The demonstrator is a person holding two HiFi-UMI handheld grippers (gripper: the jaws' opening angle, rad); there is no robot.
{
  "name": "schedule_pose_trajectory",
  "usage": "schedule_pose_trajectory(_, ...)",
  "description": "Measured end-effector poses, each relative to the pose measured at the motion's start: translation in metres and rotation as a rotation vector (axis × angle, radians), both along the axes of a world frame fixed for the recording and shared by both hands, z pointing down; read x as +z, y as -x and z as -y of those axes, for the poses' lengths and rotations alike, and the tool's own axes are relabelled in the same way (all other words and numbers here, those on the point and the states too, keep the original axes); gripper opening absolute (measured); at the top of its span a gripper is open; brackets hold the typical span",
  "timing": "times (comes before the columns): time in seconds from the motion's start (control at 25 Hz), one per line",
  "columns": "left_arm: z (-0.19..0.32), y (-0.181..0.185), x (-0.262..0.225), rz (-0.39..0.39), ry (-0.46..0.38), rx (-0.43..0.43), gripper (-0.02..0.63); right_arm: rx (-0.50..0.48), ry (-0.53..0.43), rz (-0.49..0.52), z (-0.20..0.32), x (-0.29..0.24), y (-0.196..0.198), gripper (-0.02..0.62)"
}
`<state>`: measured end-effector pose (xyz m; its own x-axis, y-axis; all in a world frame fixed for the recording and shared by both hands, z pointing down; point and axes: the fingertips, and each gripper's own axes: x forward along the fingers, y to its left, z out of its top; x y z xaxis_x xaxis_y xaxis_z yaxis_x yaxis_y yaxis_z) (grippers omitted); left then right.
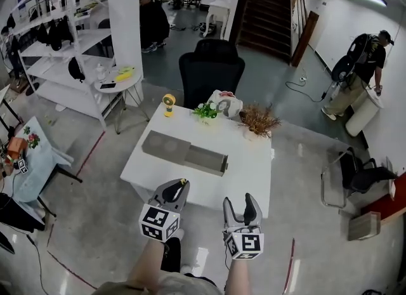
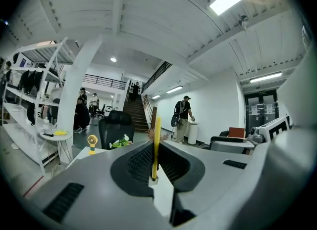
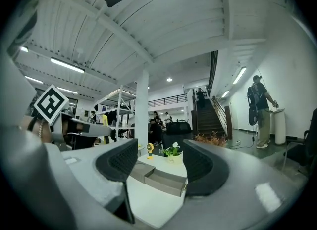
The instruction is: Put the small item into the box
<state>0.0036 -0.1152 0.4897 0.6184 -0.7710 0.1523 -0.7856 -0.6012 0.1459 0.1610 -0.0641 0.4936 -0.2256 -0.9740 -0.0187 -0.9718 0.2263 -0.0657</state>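
A grey box lies on the white table [image 1: 254, 167], with its sleeve [image 1: 166, 146] on the left and its open drawer [image 1: 207, 160] slid out to the right. My left gripper [image 1: 180, 188] hovers before the table's near edge, shut on a thin yellow strip [image 2: 156, 142] that stands upright between the jaws [image 2: 154, 162]. A bit of the yellow strip [image 1: 184, 181] shows at the tips in the head view. My right gripper [image 1: 240, 209] is beside it, open and empty. Between its jaws [image 3: 158, 163] the box [image 3: 159, 178] is in sight.
A small yellow fan [image 1: 169, 104], a green potted plant [image 1: 205, 110], a white bag [image 1: 226, 103] and dried twigs [image 1: 259, 121] line the table's far edge. A black office chair [image 1: 211, 65] stands behind. White shelves [image 1: 57, 52] are at left; a person [image 1: 363, 72] stands far right.
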Motion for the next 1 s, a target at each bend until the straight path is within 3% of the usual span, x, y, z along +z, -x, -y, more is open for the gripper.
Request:
schedule_pose_trajectory(0.4,0.137,0.003,-0.014,-0.034,0.002,0.093,0.034,0.07,-0.006,-0.001,0.125,-0.01,0.01,0.275)
schedule_pose_trajectory(0.72,0.203,-0.001,-0.012,-0.033,0.012,0.158,0.034,0.092,0.007,-0.019,0.186,-0.005,0.021,0.275)
schedule_pose_trajectory(0.84,0.216,-0.004,-0.003,-0.049,0.047,0.165,0.034,0.073,0.037,-0.035,0.198,0.005,0.025,0.275)
schedule_pose_trajectory(1.0,0.221,-0.015,0.021,-0.127,0.164,0.184,0.034,-0.012,0.107,-0.072,0.207,0.027,0.034,0.275)
